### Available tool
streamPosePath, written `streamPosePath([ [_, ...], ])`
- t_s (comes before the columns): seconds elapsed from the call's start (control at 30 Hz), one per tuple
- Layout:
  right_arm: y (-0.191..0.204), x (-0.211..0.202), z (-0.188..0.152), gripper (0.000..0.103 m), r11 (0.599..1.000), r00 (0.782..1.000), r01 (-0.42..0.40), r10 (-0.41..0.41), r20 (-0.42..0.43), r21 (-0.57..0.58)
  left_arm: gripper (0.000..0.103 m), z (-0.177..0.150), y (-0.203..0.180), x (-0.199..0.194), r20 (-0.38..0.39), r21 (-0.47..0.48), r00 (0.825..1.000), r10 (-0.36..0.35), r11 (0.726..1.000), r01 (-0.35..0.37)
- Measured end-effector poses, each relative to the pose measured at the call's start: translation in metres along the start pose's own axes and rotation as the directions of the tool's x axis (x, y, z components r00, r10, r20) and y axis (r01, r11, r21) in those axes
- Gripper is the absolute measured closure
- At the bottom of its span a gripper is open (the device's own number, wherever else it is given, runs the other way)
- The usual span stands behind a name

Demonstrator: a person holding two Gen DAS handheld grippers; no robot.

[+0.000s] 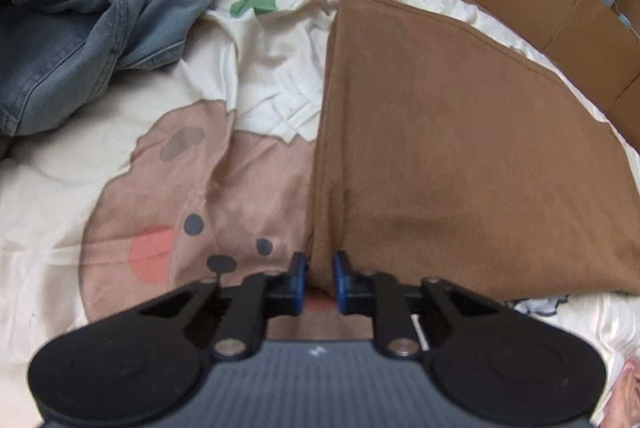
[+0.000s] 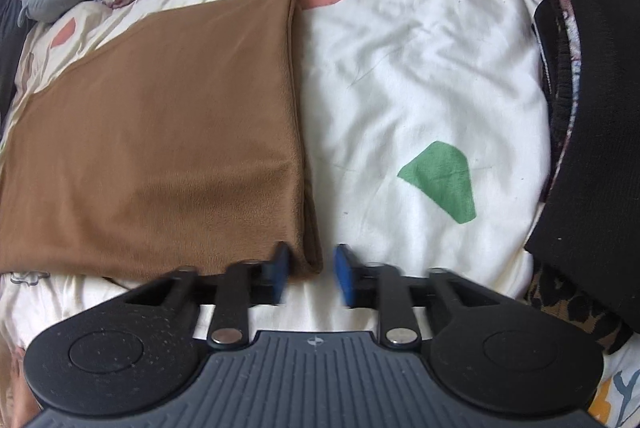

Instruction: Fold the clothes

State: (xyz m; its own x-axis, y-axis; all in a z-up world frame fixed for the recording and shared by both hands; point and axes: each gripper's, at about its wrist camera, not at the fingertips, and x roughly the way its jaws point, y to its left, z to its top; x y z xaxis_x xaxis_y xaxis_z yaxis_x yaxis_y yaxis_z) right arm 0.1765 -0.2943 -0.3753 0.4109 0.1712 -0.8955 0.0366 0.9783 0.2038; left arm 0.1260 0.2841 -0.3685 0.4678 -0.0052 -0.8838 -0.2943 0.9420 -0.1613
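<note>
Judging by layers, your brown cloth (image 1: 460, 148) lies folded flat on the bed (image 2: 400, 68); jeans (image 1: 80, 28) remain crumpled. Left tongs (image 1: 319, 278) and right tongs (image 2: 310, 274) part-open, straddling its near corners, gripping nothing.

No legible words, brand names or numbers anywhere. Only marks: small white logo-like sign on ribbed grey plastic body of left gripper (image 1: 319, 351), too blurred to read; small round cross-shaped emblem on ribbed grey plastic body of right gripper (image 2: 316, 342), no letters. Cream printed bedspread (image 2: 420, 68) carries coloured shapes only, no writing. Yellow-and-grey print at bed's near right corner (image 2: 618, 394) cut off, unreadable.
</note>
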Motion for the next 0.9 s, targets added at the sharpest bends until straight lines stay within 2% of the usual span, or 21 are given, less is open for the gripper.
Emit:
streamPosePath([
  [0.17, -0.002, 0.003, -0.001, 0.095, 1.000, 1.000, 0.017, -0.017, -0.001, 0.024, 0.090, 0.003, 0.000, -0.002, -0.005, 0.025, 0.999, 0.053, 0.998, -0.053],
  [0.3, -0.002, -0.003, 0.003, 0.094, 0.999, 0.999, 0.045, -0.045, -0.001, 0.028, 0.088, 0.003, 0.005, -0.012, 0.009, 0.022, 0.991, 0.137, 0.990, -0.137],
  [0.37, 0.001, -0.010, 0.007, 0.093, 0.998, 0.998, 0.062, -0.062, 0.016, 0.019, 0.089, 0.004, 0.002, -0.020, 0.026, 0.060, 0.981, 0.194, 0.979, -0.196],
  [0.4, 0.004, -0.013, 0.009, 0.093, 0.998, 0.998, 0.055, -0.056, 0.029, 0.015, 0.089, 0.006, 0.000, -0.024, 0.041, 0.057, 0.980, 0.196, 0.979, -0.198],
  [0.5, 0.012, -0.023, 0.014, 0.092, 0.999, 0.997, 0.036, -0.036, 0.068, 0.002, 0.087, 0.015, -0.006, -0.035, 0.087, 0.049, 0.979, 0.187, 0.980, -0.191],
  [0.67, 0.027, -0.038, 0.024, 0.092, 1.000, 0.992, 0.005, -0.002, 0.128, -0.026, 0.068, 0.032, -0.040, -0.045, 0.144, 0.100, 0.983, 0.114, 0.987, -0.129],
  [0.7, 0.032, -0.039, 0.026, 0.090, 0.999, 0.991, -0.002, 0.007, 0.135, -0.039, 0.065, 0.034, -0.047, -0.046, 0.152, 0.110, 0.984, 0.096, 0.987, -0.113],
  [0.8, 0.046, -0.037, 0.032, 0.073, 0.998, 0.988, -0.016, 0.026, 0.153, -0.065, 0.055, 0.038, -0.069, -0.044, 0.167, 0.129, 0.985, 0.045, 0.989, -0.067],
  [0.9, 0.058, -0.035, 0.036, 0.071, 0.996, 0.986, -0.032, 0.045, 0.162, -0.085, 0.052, 0.039, -0.090, -0.034, 0.162, 0.145, 0.987, 0.003, 0.989, -0.027],
])
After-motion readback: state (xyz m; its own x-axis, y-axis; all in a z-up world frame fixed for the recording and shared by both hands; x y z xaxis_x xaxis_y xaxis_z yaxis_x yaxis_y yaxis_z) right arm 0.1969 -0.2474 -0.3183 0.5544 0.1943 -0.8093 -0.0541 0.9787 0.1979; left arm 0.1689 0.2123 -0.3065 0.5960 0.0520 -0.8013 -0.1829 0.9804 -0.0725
